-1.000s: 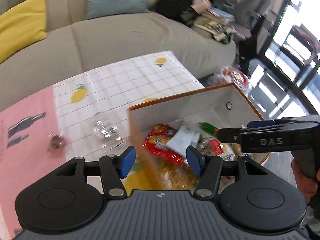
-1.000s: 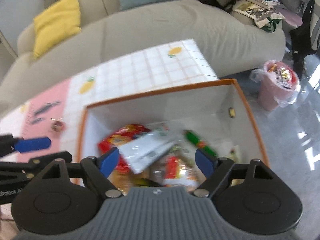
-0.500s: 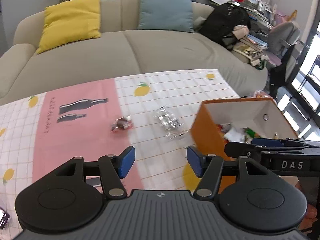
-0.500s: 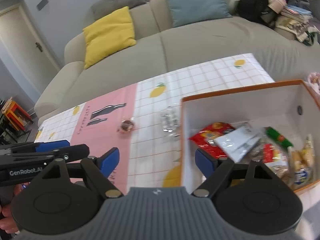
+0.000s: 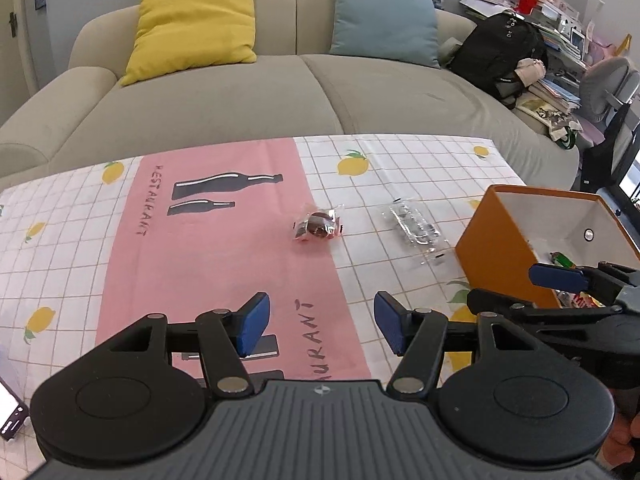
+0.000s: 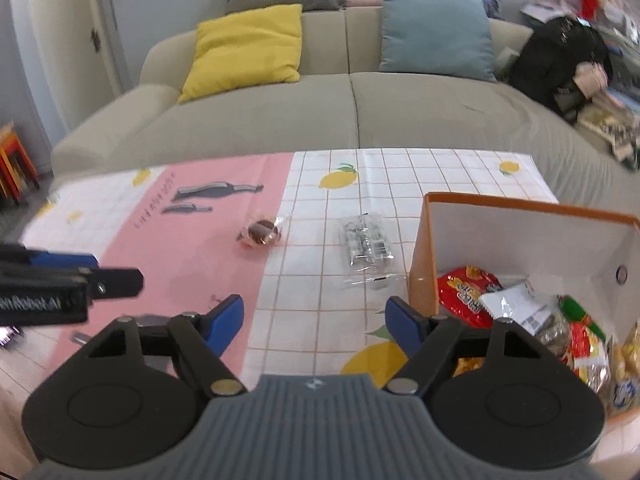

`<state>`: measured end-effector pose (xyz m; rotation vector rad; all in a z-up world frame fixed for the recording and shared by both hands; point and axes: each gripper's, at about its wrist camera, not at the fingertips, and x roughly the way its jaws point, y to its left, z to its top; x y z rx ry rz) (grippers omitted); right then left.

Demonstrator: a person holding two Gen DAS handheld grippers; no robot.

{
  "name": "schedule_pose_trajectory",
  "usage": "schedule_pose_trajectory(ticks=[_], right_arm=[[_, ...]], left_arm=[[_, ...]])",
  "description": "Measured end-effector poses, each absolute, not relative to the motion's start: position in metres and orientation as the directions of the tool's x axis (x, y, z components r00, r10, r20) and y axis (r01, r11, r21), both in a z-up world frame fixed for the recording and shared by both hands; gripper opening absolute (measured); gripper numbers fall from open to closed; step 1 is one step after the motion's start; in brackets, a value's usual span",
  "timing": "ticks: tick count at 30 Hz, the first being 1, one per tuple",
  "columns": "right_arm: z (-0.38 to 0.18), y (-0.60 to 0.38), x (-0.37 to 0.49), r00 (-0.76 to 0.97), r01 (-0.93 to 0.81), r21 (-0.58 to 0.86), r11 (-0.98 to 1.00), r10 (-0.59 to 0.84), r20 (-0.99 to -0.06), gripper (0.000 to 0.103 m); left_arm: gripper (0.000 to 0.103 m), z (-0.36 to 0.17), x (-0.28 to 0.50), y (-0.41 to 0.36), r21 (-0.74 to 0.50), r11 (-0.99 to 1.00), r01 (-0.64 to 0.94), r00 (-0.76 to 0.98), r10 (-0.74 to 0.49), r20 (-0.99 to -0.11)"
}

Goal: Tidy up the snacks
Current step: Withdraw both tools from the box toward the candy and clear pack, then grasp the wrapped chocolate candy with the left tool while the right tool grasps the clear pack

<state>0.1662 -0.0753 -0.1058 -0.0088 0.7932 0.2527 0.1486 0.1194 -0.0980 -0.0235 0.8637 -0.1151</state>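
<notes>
Two snacks are left out on the flat printed tablecloth [image 5: 224, 248] of pink panel and white lemon-check: a small round brown sweet in a crinkled clear wrapper [image 5: 318, 226], lying at the edge of the pink panel, and a flat clear plastic packet with dark print [image 5: 416, 228], lying on the white check between the sweet and the orange-sided, white-lined open storage box [image 5: 492, 248], near its wall. The box already holds glossy crisp bags and foil pouches [image 6: 520, 312] in a loose heap. The left gripper [image 5: 318, 330] is held empty above the cloth with its blue pads apart and nothing between them; the jaws of the right gripper [image 6: 314, 322] are closing, likewise with nothing between them. The likeliest trouble is judged to lie in the thin, slippery film: the flat packet offers little height for the pads and could be slid along the smooth cloth or pinched together with a fold of it, while the round sweet could be squeezed out sideways or rolled. The light box could be nudged by a gripper passing close to its wall.
</notes>
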Motion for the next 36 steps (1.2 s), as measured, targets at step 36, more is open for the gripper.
schedule_pose_trajectory(ticks=[36], right_arm=[[-0.194,-0.027,0.291,0.715,-0.231,-0.227,0.946,0.007,-0.699,0.064]], left_arm=[[0.087,-0.193,0.303,0.115,-0.092,0.977,0.19,0.61,-0.191,-0.769]])
